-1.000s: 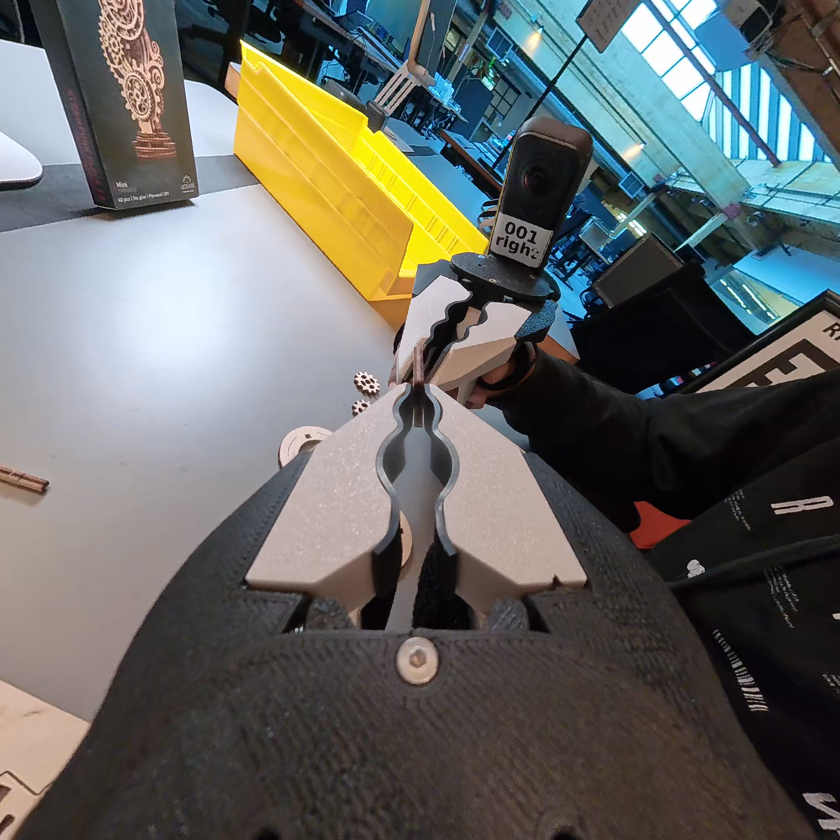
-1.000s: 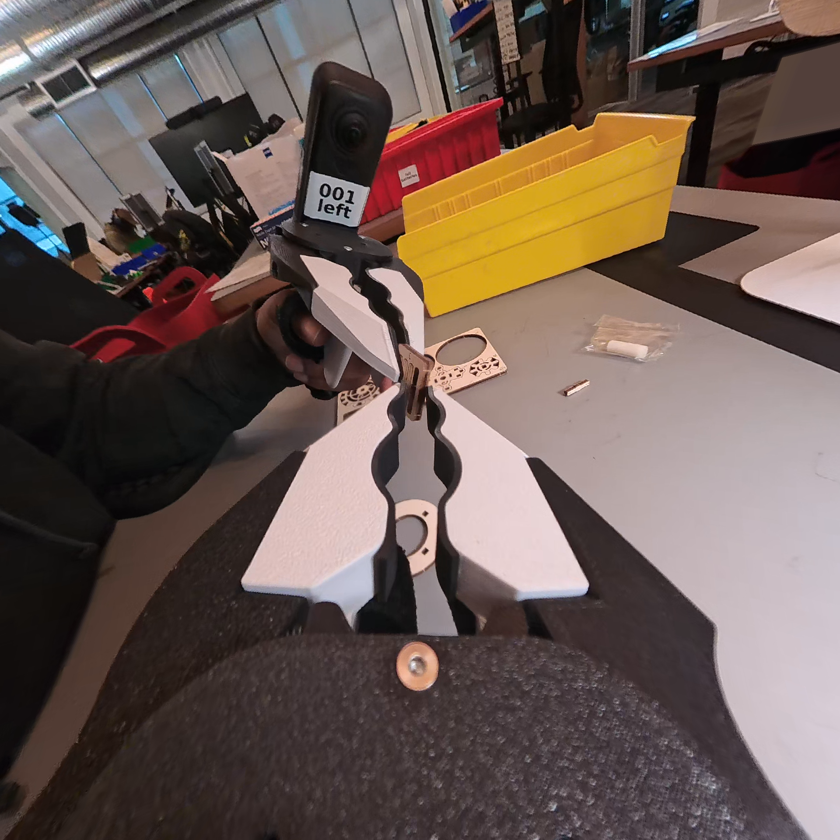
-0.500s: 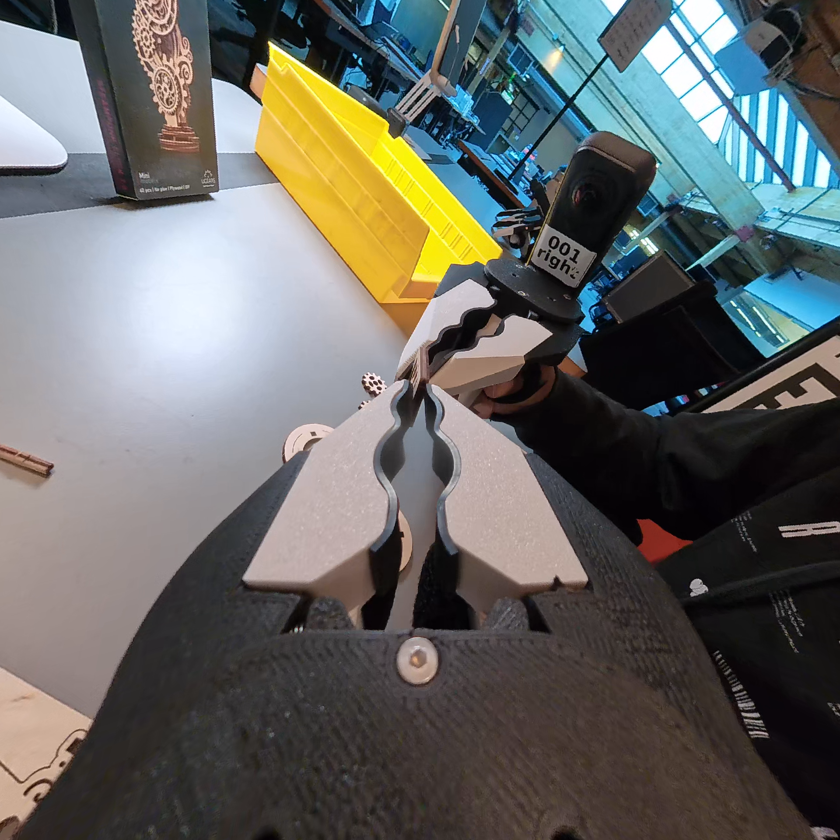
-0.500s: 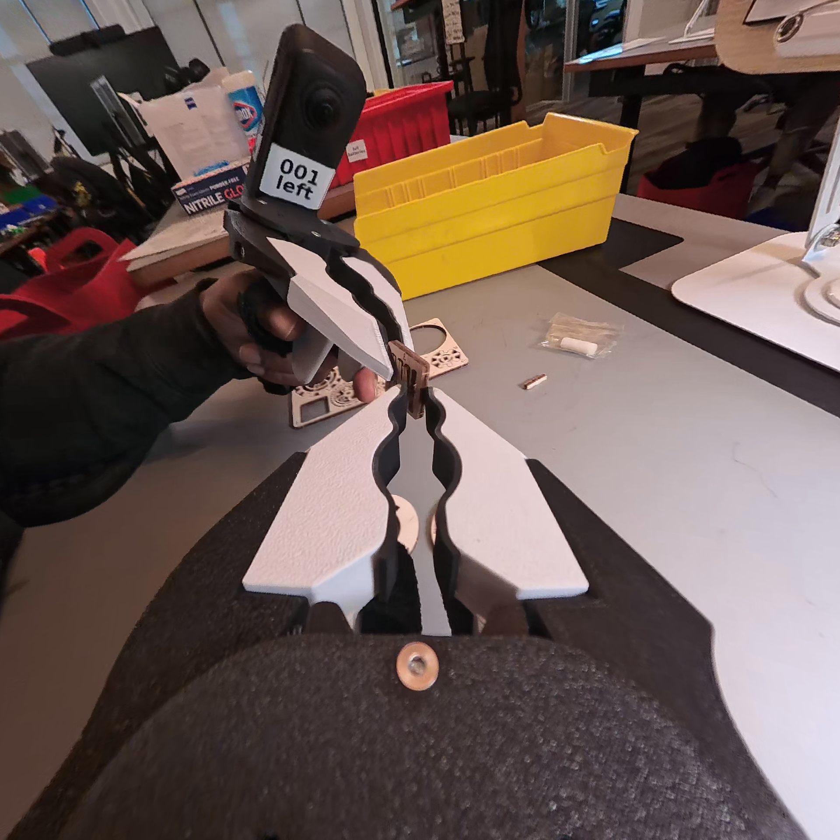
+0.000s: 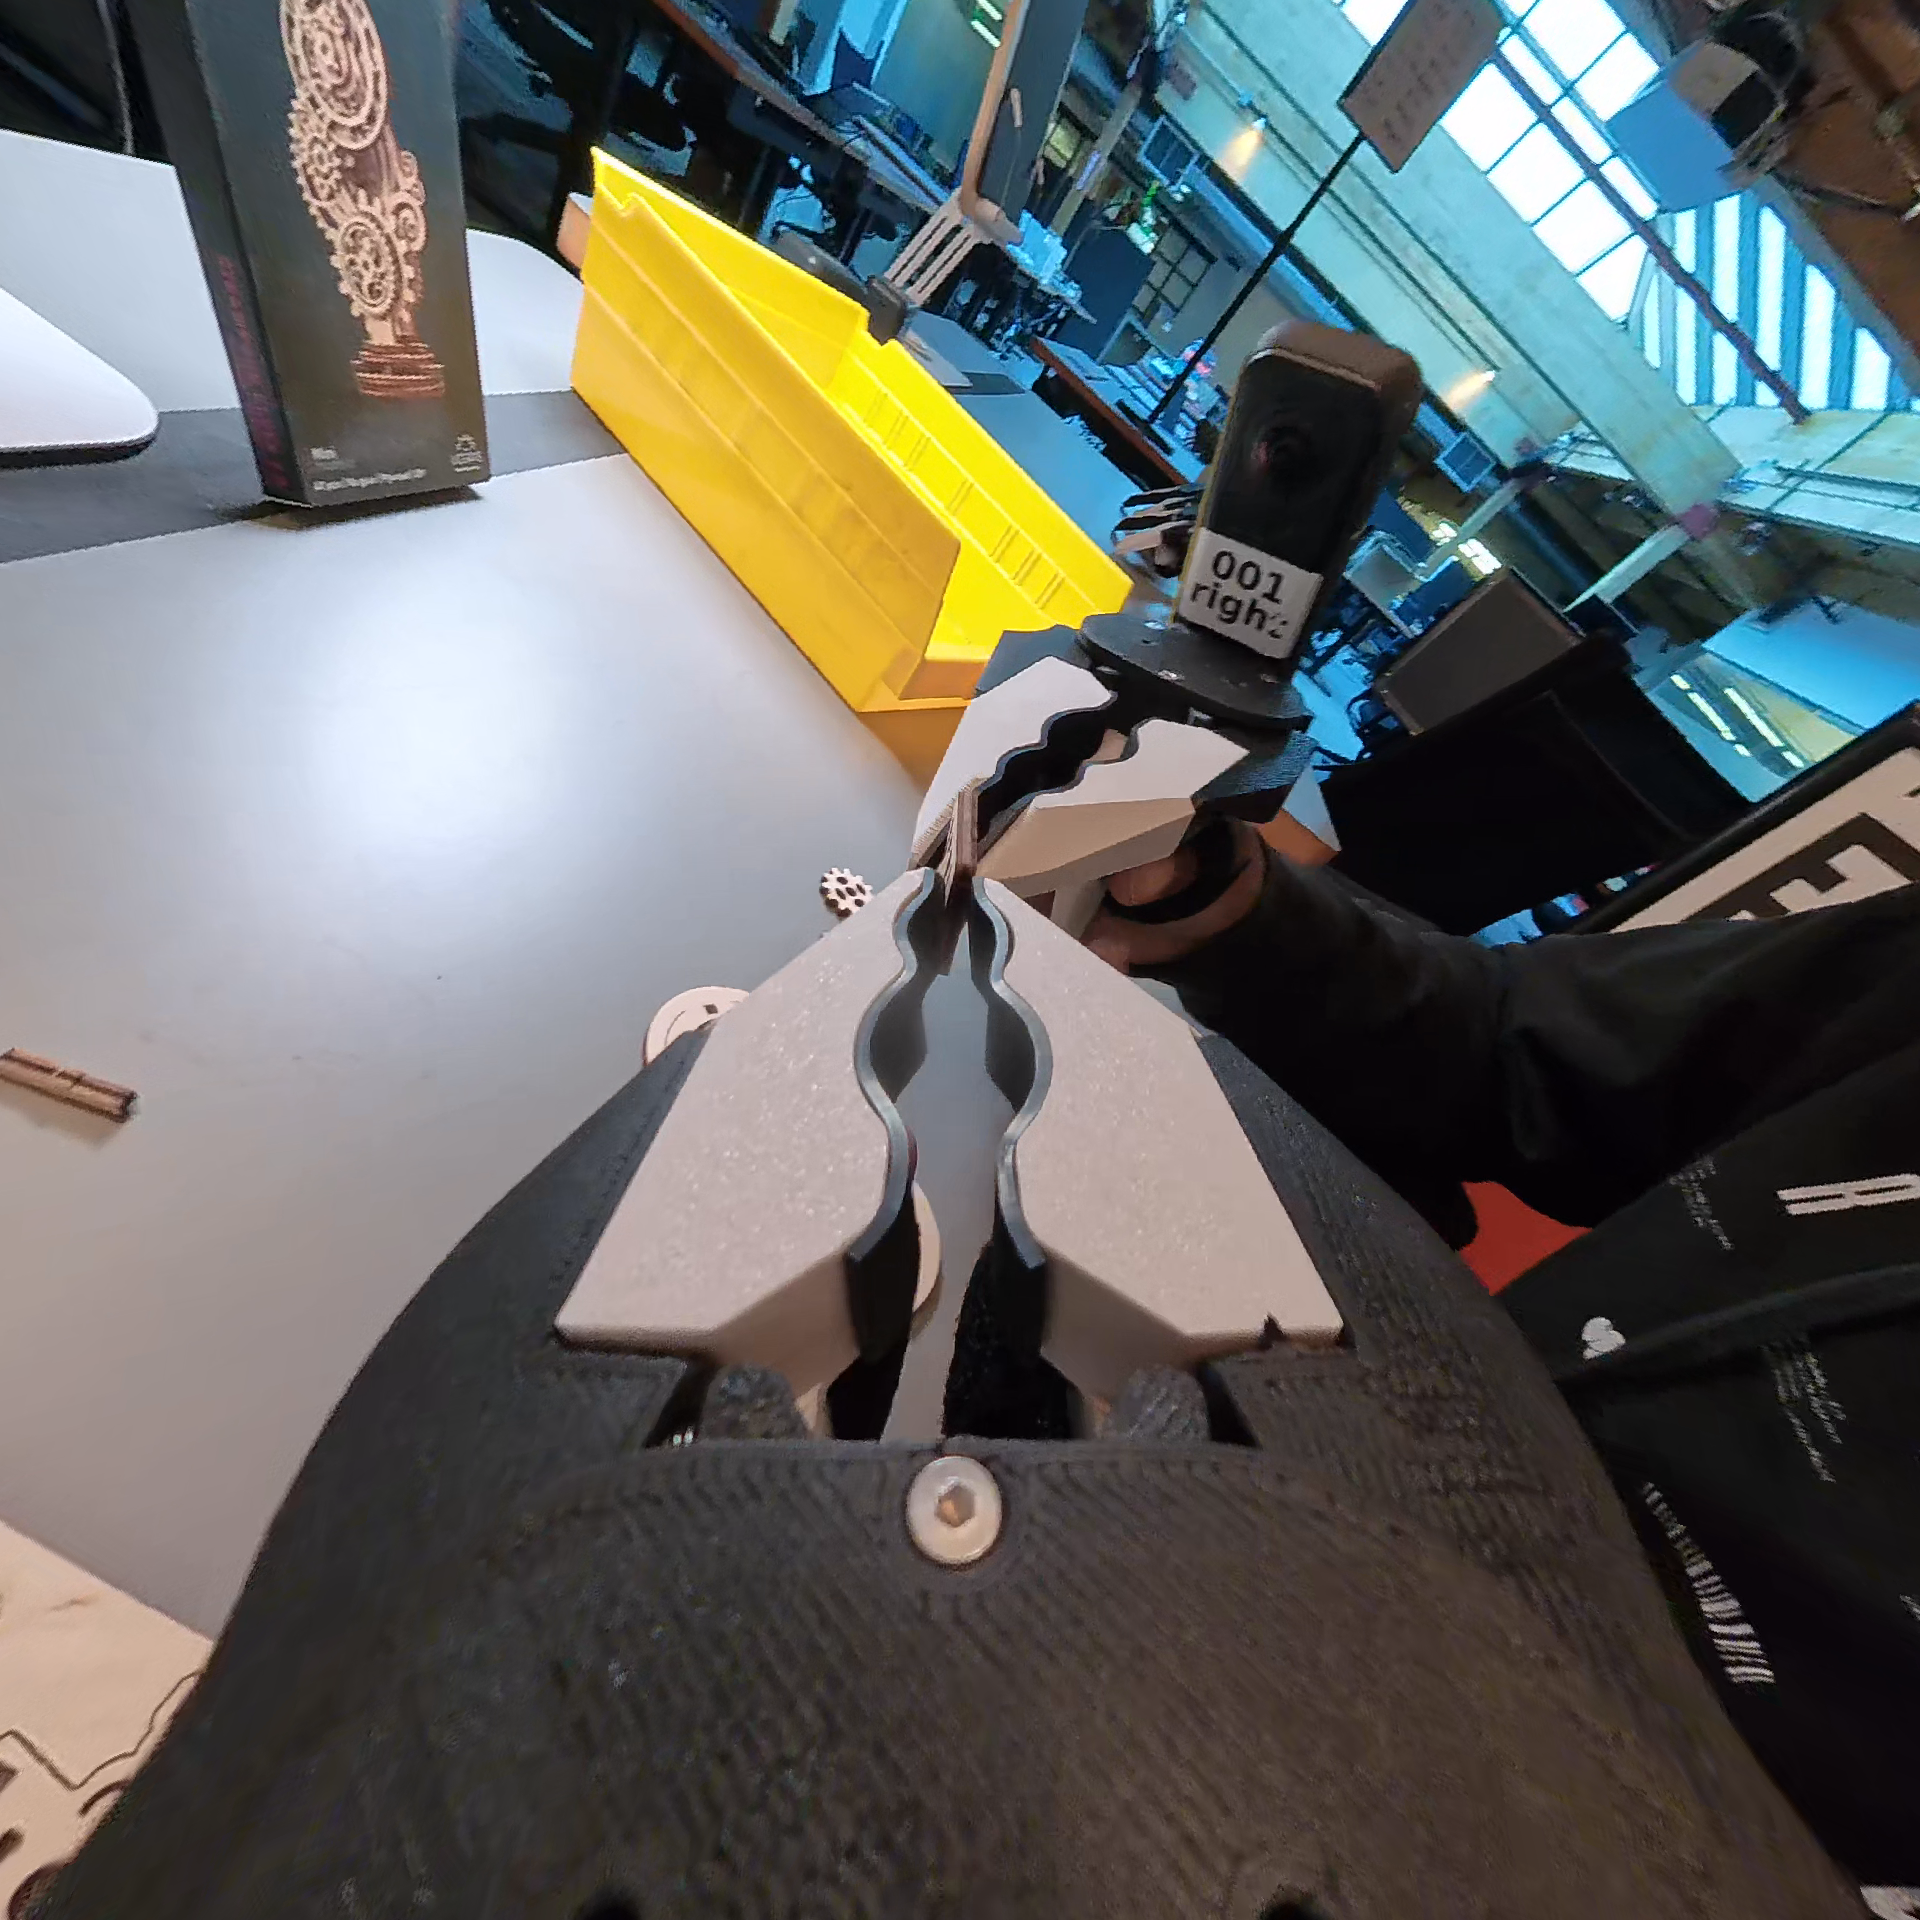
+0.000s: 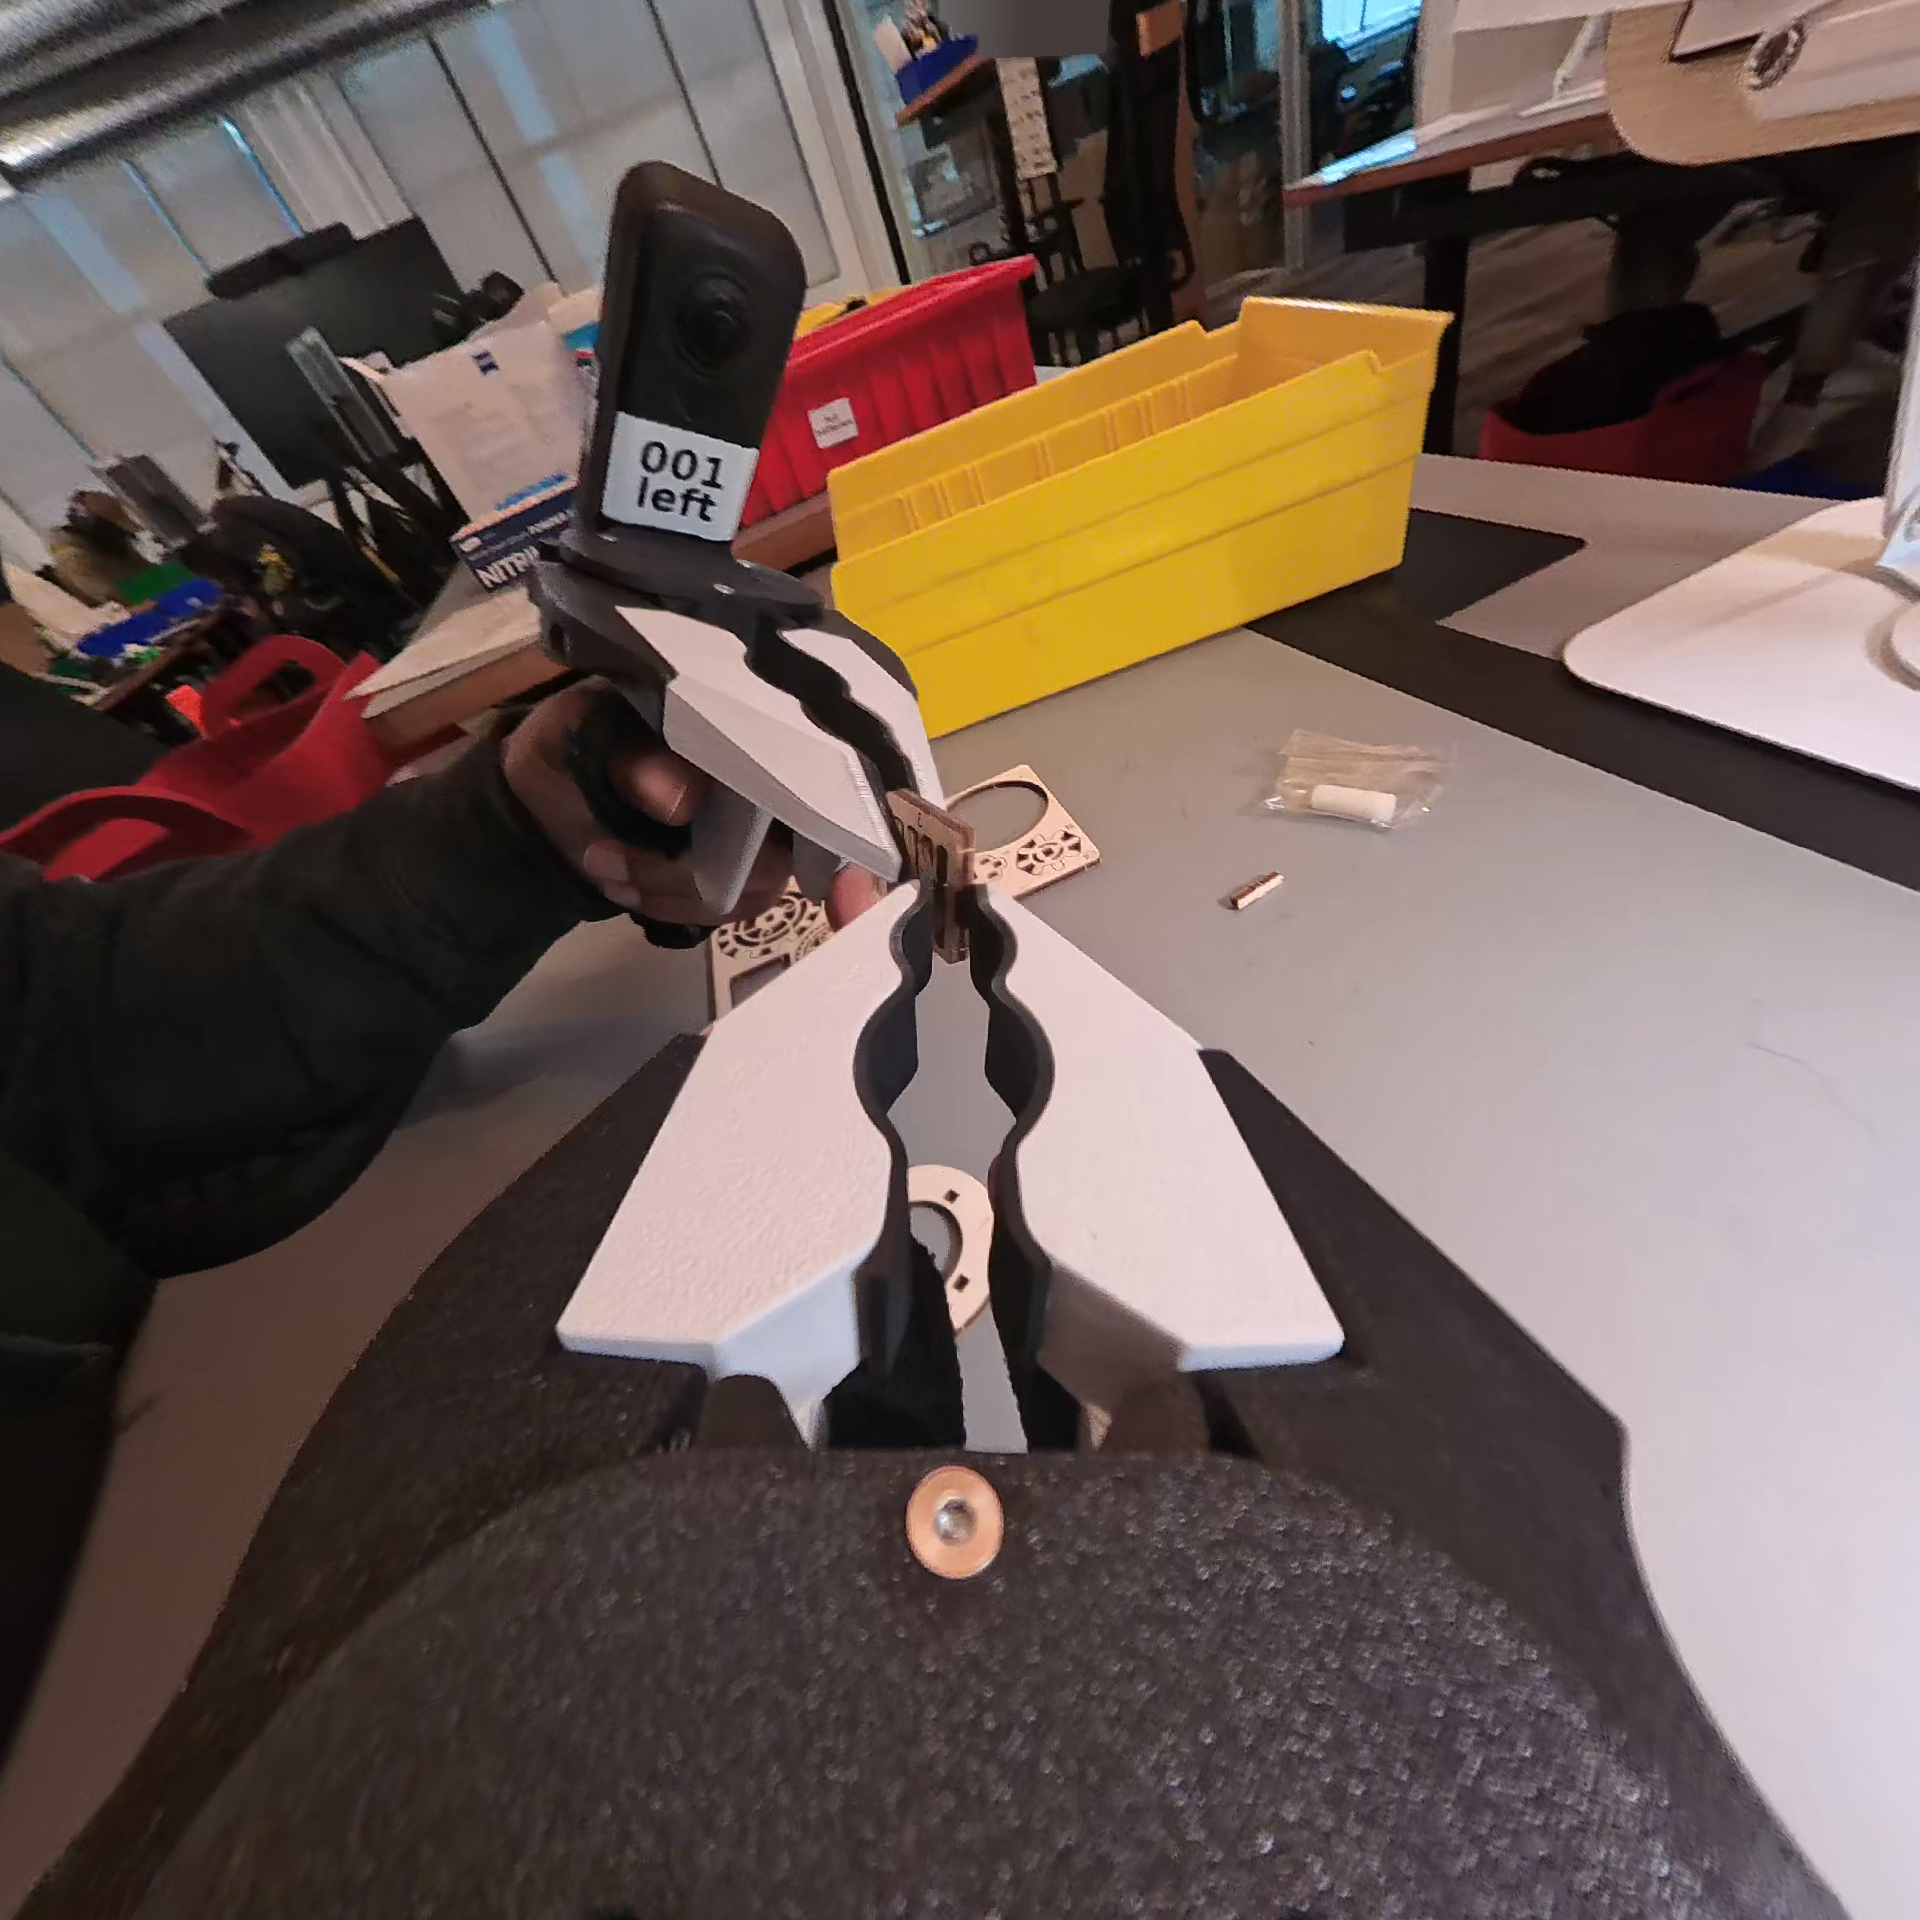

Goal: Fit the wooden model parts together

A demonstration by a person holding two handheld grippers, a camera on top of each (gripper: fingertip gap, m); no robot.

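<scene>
My left gripper point(image 5: 951, 899) and right gripper point(image 6: 940, 914) meet tip to tip above the grey table point(image 5: 364, 831). Both are shut on a small slotted wooden part point(image 6: 935, 857), which also shows edge-on and dark in the left wrist view point(image 5: 954, 868). I cannot tell whether it is one piece or two pressed together. The right gripper point(image 5: 961, 836) faces me in the left wrist view, and the left gripper point(image 6: 914, 831) faces me in the right wrist view. A wooden ring disc point(image 6: 951, 1236) lies on the table below the right gripper's fingers.
A yellow bin point(image 6: 1122, 540) stands at the table's far edge, with a dark kit box point(image 5: 332, 239) near it. A small gear point(image 5: 844, 890), a round disc point(image 5: 691, 1013), a stick point(image 5: 68, 1084), cut-out wooden sheets point(image 6: 1023, 831), a plastic bag point(image 6: 1351, 790) and a short peg point(image 6: 1257, 888) lie around. From either gripper's tips it is about 15 centimeters to the stick point(image 5: 68, 1084). The right camera catches it too, in the right wrist view point(image 6: 1247, 884).
Both grippers have stayed shut tip to tip on the wooden part. The pair has shifted and tilted a little above the table.
</scene>
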